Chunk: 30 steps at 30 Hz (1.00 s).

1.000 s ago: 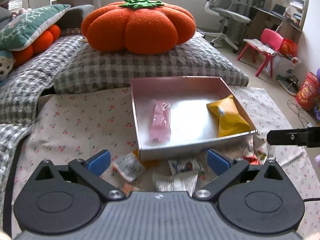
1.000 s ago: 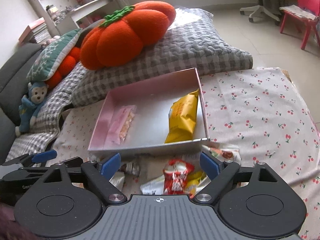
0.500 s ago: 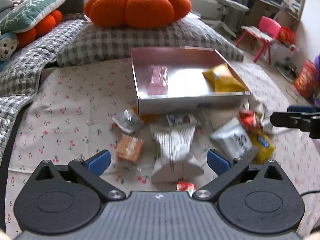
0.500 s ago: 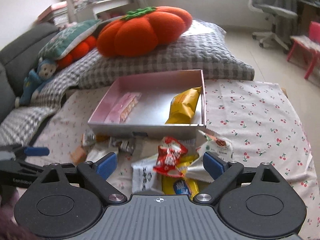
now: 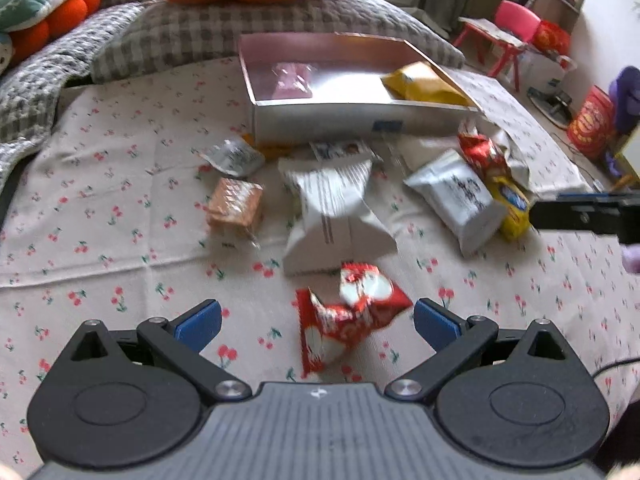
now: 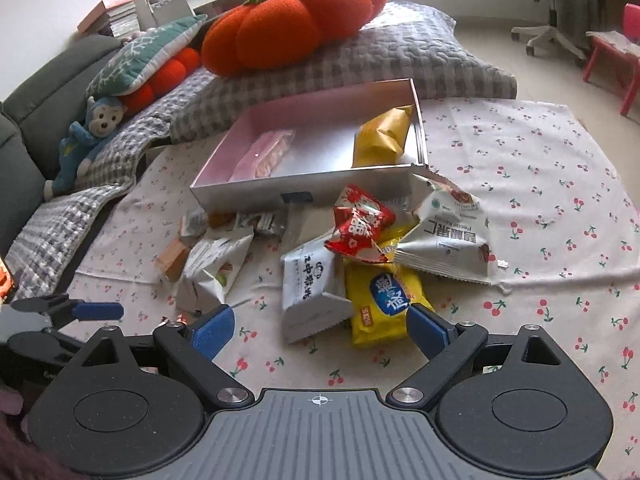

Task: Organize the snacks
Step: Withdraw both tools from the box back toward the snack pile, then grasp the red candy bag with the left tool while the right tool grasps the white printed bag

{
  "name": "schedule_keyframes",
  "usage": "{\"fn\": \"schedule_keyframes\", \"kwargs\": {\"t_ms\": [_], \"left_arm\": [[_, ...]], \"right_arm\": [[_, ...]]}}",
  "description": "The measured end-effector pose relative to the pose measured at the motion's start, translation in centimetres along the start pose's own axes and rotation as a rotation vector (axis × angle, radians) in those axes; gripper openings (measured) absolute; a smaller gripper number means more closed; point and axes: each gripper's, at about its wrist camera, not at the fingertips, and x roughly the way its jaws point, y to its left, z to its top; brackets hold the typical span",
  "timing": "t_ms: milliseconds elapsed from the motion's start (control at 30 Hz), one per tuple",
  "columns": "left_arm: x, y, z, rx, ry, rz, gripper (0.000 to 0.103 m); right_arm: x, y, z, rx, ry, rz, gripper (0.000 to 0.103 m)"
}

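The left gripper [image 5: 316,322] hangs spread wide and empty, a red snack packet [image 5: 346,316] lying between its blue pads on the cherry-print cloth [image 5: 100,208]. The right gripper [image 6: 320,326] is equally wide, holding nothing, with a yellow packet [image 6: 380,300] and a white packet [image 6: 308,284] just ahead of its tips. Beyond the pile stands the box [image 6: 256,194], holding 2 snacks: a pink packet [image 6: 266,154] and a yellow bag [image 6: 382,136]. Behind the box sits an orange pumpkin cushion [image 6: 292,26].
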Motion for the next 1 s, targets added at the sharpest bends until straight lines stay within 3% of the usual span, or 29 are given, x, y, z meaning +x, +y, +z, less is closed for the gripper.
{"fn": "schedule_keyframes", "kwargs": {"t_ms": [333, 700, 767, 1000], "left_arm": [[1.4, 0.0, -2.1, 0.122, 0.005, -0.009, 0.100], [1.5, 0.2, -3.2, 0.232, -0.112, -0.056, 0.095], [1.4, 0.2, -3.2, 0.239, -0.121, -0.056, 0.092], [1.3, 0.1, -2.7, 0.236, -0.142, -0.071, 0.061]], "right_arm": [[1.4, 0.8, -2.4, -0.144, -0.066, -0.054, 0.095], [2.8, 1.2, -3.3, -0.273, -0.112, -0.027, 0.095], [3.1, 1.6, -3.4, -0.304, -0.113, -0.022, 0.095], [4.2, 3.3, -3.6, -0.405, -0.107, -0.022, 0.094]]}}
